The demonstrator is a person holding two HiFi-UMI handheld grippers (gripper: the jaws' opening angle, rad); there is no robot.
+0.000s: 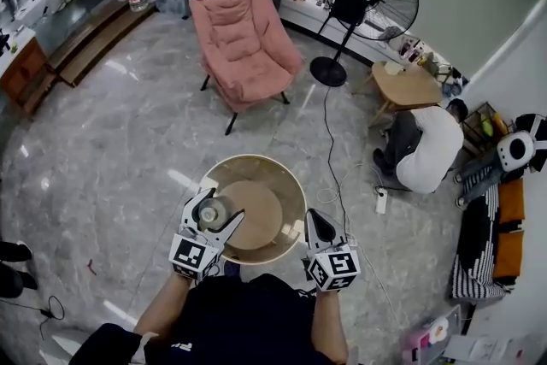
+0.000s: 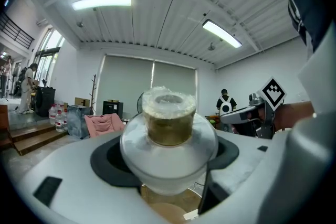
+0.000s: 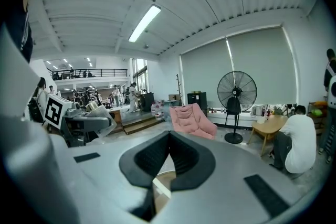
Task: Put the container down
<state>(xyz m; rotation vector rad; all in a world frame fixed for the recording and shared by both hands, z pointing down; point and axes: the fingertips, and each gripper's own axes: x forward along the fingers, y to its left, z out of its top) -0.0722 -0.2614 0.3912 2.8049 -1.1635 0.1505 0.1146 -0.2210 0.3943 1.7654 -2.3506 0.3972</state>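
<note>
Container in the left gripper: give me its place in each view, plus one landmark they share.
Head view: the container is lower centre-left, held in the left gripper over the round table.
Left gripper view: the container fills the centre, clamped between the jaws.
Right gripper view: the container is small, far left at mid-height.
Shared landmark: the pink armchair.

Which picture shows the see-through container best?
The left gripper view: the container fills the middle, clamped between the fingers. The head view shows it small, from above, over the round table. The right gripper view catches it tiny at the far left.
</note>
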